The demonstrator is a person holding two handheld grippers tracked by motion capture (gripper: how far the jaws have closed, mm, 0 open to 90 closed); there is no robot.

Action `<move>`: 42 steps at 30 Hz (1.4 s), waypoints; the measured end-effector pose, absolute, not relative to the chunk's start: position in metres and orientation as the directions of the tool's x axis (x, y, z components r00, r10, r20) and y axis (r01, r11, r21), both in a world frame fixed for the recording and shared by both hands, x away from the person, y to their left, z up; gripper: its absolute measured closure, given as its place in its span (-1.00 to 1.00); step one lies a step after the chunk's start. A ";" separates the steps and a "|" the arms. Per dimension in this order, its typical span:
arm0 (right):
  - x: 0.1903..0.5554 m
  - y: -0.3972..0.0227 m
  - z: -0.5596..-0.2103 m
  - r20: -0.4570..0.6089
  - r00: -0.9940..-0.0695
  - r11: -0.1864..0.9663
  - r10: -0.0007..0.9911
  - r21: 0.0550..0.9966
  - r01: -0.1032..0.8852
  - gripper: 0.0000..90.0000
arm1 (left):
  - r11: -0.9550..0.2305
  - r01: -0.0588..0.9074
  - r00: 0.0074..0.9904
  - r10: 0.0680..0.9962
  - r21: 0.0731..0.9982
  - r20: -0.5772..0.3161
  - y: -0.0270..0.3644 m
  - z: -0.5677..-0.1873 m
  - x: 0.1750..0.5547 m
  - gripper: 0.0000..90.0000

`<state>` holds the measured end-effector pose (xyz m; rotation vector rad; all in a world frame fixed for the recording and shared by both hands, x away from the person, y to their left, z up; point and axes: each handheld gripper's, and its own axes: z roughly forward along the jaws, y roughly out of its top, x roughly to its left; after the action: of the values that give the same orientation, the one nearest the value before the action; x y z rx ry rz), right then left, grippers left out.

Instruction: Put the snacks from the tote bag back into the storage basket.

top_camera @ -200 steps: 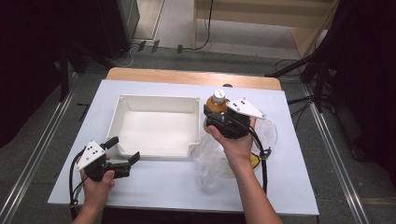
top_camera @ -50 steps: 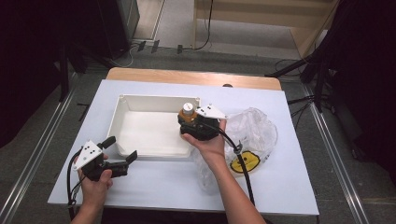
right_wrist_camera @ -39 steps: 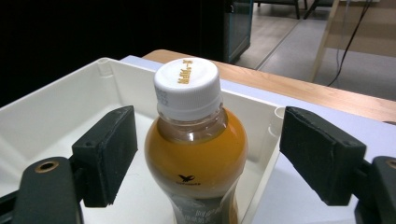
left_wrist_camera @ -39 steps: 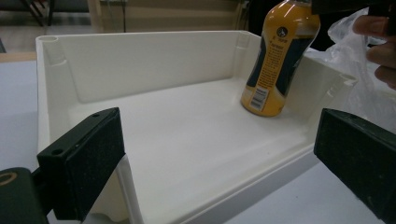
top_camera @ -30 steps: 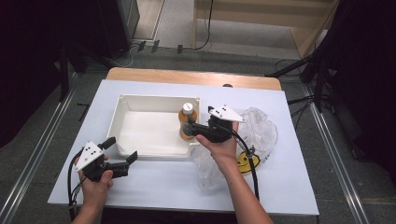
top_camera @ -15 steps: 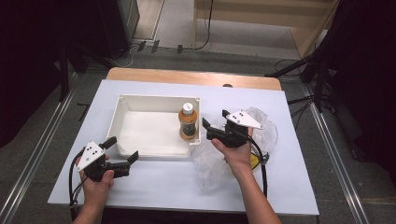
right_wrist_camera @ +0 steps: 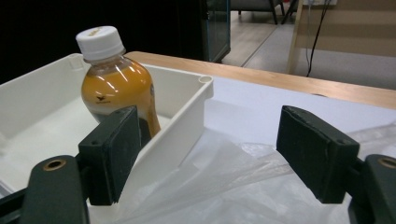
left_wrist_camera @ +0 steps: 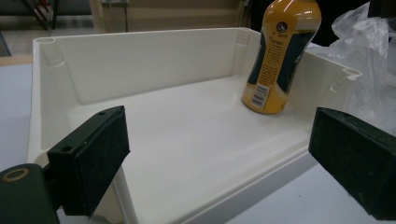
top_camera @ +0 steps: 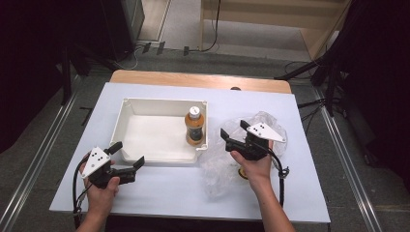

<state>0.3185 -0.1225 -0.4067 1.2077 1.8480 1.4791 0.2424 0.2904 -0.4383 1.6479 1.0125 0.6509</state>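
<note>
Now that the right gripper [top_camera: 232, 139] has let go and drawn back over the clear plastic bag [top_camera: 227, 166], the high view shows the orange bottle [top_camera: 195, 126] standing upright on its own in the white tray [top_camera: 126, 155], tight in the tray's far right corner, where a second ago the jaws were still around it at that same corner. The right gripper now sits just outside the tray's right wall, its jaws spread wide with nothing between them, while the left gripper [top_camera: 126, 162] rests at the tray's near left corner as it did before, also wide and empty. In the left gripper view, the bottle [left_wrist_camera: 279, 56] stands on the tray floor against the far right wall of the tray [left_wrist_camera: 140, 65], its label facing the camera, with the crumpled bag [left_wrist_camera: 369, 56] beyond that wall. In the right gripper view, the bottle [right_wrist_camera: 114, 88] with its white cap [right_wrist_camera: 99, 42] rises above the tray's rim [right_wrist_camera: 187, 116], clear of both pads [right_wrist_camera: 112, 154], and the bag [right_wrist_camera: 243, 186] lies under the jaws, beside the tray. I judge the placing step finished: the bottle is out of the bag and in the tray, and the right hand is free for whatever else remains beside the tray.
</note>
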 end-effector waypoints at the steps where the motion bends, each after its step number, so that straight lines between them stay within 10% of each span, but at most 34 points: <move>1: 0.318 -0.124 -0.407 0.150 -0.491 0.028 0.858 0.941 0.336 -0.49 | -0.095 0.298 0.494 0.867 0.950 -0.068 0.290 -0.438 0.242 -0.87; 18: 0.302 -0.160 -0.416 0.135 -0.427 0.018 0.894 0.942 0.336 -0.51 | -0.106 0.298 0.489 0.870 0.949 -0.056 0.289 -0.439 0.243 -0.70; 24: 0.295 -0.177 -0.417 0.134 -0.402 0.008 0.906 0.944 0.331 -0.51 | -0.105 0.294 0.494 0.868 0.950 -0.057 0.286 -0.438 0.242 -0.97; 42: 0.276 -0.210 -0.424 0.119 -0.362 0.007 0.925 0.945 0.328 -0.52 | -0.098 0.300 0.492 0.868 0.949 -0.066 0.289 -0.438 0.243 -0.97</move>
<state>0.2765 -0.2104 -0.4238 1.2909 1.7251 1.3658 0.2425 0.2892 -0.4381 1.6516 1.0158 0.6535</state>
